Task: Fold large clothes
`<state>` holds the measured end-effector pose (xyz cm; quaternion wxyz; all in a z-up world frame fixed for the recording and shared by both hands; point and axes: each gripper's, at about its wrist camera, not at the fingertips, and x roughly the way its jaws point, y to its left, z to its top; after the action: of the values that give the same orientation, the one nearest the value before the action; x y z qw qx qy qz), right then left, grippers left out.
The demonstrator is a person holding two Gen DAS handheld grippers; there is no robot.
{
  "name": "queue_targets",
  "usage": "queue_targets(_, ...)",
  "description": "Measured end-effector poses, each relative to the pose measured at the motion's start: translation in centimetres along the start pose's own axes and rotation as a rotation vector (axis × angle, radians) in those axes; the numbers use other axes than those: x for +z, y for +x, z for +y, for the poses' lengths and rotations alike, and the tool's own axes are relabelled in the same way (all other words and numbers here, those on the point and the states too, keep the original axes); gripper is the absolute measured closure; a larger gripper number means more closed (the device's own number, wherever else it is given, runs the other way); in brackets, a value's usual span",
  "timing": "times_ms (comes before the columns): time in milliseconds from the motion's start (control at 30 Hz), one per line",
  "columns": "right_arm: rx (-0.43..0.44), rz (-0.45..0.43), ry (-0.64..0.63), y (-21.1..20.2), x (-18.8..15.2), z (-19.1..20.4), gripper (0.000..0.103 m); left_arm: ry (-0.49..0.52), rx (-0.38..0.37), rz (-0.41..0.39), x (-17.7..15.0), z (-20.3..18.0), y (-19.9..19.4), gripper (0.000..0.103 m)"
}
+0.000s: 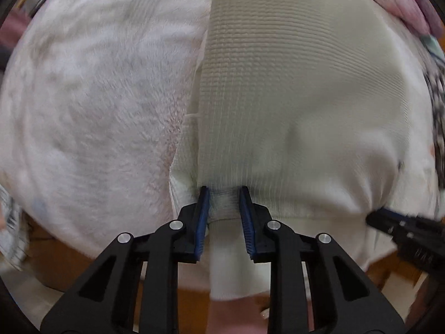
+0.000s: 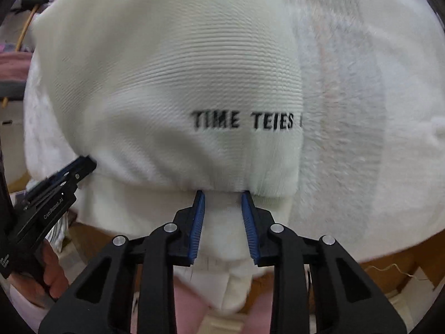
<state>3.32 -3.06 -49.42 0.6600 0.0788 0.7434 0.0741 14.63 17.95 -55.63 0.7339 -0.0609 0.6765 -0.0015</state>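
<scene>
A cream knitted sweater (image 1: 292,83) with black lettering (image 2: 242,121) lies spread on a white fluffy cover (image 1: 91,97). My left gripper (image 1: 224,192) points down at the sweater's near edge, beside its left fold. It is shut on a bunch of the knit, and a ribbed band hangs below the pads. My right gripper (image 2: 222,194) holds the same near edge under the lettering, with cloth filling the gap between its blue pads. Each gripper shows in the other's view: the right gripper (image 1: 372,218) low at the right, the left gripper (image 2: 89,162) low at the left.
The fluffy cover (image 2: 361,111) extends past the sweater on both sides. Pink patterned fabric (image 1: 403,2) lies at the far right corner. A hand (image 2: 52,264) holds the left gripper's handle. Brown flooring (image 1: 55,258) shows below the cover's near edge.
</scene>
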Motion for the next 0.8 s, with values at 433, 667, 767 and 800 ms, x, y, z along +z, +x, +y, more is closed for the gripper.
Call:
queue_targets(433,0.057,-0.223,0.025,-8.5,8.3,-0.1,0.093,-0.093,-0.087,-0.004,6.3,-0.8,-4.6,0.081)
queue_targets(667,0.093,-0.066,0.097,-3.3,14.6,-2.5,0.097,-0.132,-0.02,0.058,8.4,-1.2,-0.6,0.083)
queue_targets(767,0.093,-0.105,0.098,-6.2,15.9,-2.1,0.094,-0.115,-0.046,0.022,9.4,-2.0,-4.4,0.094)
queue_targets(800,0.092,-0.155,0.077,-7.8,16.4,-1.8,0.094,-0.095,-0.067,-0.021,10.1,-2.4,-5.9,0.094)
